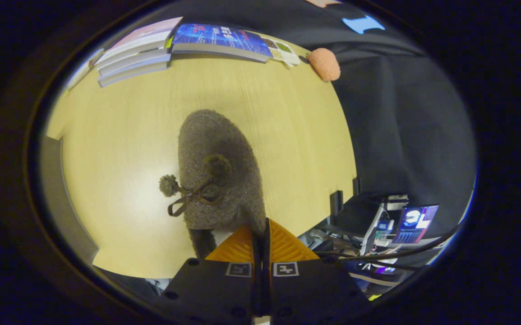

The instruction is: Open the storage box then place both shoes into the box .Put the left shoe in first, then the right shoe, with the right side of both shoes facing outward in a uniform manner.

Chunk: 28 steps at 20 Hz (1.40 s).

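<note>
A brown fuzzy shoe point(217, 167) with a bow and two pompoms on its top lies just ahead of my fingers, toe pointing away over the pale wooden table point(120, 135). My gripper point(260, 232) is shut, and its fingertips pinch the rim of the shoe's opening at the heel end. I cannot tell whether the shoe rests on the table or hangs a little above it. A grey flat panel point(59, 198) runs along the table's left side; whether it belongs to the storage box is unclear.
Stacked books point(136, 52) and a blue book point(222, 40) lie at the table's far end. An orange fuzzy object point(324, 64) sits at the far right corner. Past the table's right edge are a screen point(416, 221) and cables.
</note>
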Each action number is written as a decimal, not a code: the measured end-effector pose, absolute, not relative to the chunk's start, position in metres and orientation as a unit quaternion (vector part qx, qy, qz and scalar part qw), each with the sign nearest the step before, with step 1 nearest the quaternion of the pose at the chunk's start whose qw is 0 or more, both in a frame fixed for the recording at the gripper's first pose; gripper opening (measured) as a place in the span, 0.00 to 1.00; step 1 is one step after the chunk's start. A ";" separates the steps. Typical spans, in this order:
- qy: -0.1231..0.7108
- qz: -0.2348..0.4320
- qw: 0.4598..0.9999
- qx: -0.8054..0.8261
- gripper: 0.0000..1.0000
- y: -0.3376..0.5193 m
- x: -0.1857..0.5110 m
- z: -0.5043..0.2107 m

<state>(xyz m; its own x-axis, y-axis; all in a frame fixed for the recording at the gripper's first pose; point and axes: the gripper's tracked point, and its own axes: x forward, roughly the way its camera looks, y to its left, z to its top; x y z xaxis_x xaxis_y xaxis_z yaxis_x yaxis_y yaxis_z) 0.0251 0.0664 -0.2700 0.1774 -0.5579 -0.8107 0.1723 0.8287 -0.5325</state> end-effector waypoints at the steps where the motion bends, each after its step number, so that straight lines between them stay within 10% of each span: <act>1: 0.584 -0.250 0.754 -0.166 0.04 0.075 0.022 -0.257; 14: 0.485 -0.157 0.848 -0.144 0.04 0.319 0.012 -0.143; 28: 0.550 -0.104 0.823 -0.097 0.04 0.424 0.008 -0.243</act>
<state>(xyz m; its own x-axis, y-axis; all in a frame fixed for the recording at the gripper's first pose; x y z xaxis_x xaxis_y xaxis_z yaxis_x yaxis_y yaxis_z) 0.0079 0.4237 -0.2429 0.3723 -0.2786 -0.8853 0.0641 0.9593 -0.2750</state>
